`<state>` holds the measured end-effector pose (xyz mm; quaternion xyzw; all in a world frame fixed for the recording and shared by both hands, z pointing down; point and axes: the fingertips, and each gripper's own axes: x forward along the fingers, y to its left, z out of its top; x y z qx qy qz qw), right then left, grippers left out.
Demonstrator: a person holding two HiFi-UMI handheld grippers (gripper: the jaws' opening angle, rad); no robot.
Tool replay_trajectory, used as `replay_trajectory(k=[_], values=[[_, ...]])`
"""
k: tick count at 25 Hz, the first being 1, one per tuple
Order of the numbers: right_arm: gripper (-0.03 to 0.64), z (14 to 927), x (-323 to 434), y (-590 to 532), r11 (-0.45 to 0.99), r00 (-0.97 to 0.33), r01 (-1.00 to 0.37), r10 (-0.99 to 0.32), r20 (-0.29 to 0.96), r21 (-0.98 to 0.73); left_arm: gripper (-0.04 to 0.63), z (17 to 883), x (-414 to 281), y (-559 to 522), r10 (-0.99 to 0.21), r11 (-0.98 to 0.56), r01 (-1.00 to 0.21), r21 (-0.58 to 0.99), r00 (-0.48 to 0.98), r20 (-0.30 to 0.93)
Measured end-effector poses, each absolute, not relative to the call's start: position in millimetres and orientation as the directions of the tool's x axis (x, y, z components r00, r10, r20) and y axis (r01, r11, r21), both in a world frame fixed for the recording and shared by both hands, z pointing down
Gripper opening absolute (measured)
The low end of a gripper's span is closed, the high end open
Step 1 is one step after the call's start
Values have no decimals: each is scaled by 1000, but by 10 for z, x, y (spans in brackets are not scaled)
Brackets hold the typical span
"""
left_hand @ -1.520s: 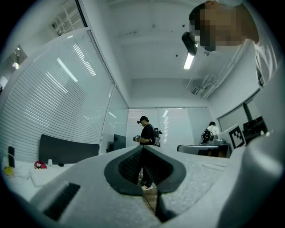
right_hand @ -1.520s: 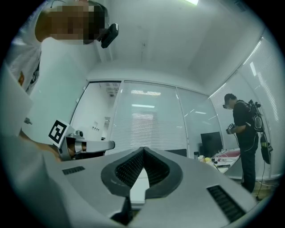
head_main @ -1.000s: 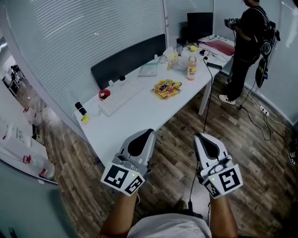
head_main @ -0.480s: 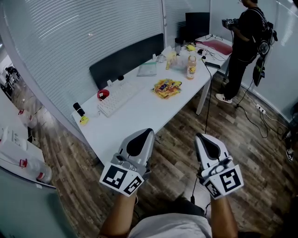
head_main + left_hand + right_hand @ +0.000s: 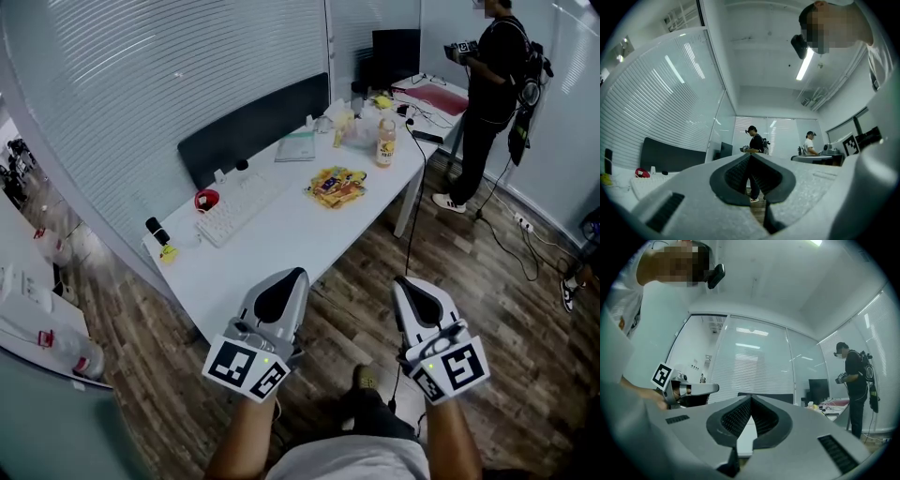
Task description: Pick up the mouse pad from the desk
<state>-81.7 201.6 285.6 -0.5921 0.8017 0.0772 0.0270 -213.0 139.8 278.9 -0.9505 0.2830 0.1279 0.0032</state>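
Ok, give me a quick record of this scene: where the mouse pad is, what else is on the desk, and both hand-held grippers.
desk: white, holds keyboard, snack packets, orange bottle
mouse pad: dark, long, at the desk's far edge by the blinds, untouched
left hand-held gripper: shut, empty, short of the desk's near edge
right hand-held gripper: shut, empty, over the wood floor
bystander: person standing at the desk's far end

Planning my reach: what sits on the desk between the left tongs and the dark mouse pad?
In the head view, a white keyboard lies on the desk between the left tongs and the mouse pad.
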Motion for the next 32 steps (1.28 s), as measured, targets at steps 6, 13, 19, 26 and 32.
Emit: replay_trajectory(k=[6, 13, 19, 26, 32], values=[[12, 2856, -775, 1820, 308, -317, -948, -938, -143, 83, 15, 2773, -2132, 1245, -559, -825, -563, 57, 794, -238], [12, 2889, -561, 1522, 333, -340, -940, -928, -153, 72, 15, 2769, -1965, 962, -589, -802, -597, 38, 777, -222], [12, 2894, -200, 1159, 340, -349, -937, -925, -153, 79, 15, 2792, -1647, 615, -615, -782, -622, 33, 762, -204], [12, 2891, 233, 714, 373, -383, -923, -913, -142, 92, 15, 2781, -1242, 197, -647, -755, -656, 17, 740, -186], [12, 2882, 609, 365, 394, -404, -914, -905, -133, 96, 15, 2807, -947, -153, -690, -716, -698, 21, 704, -169]])
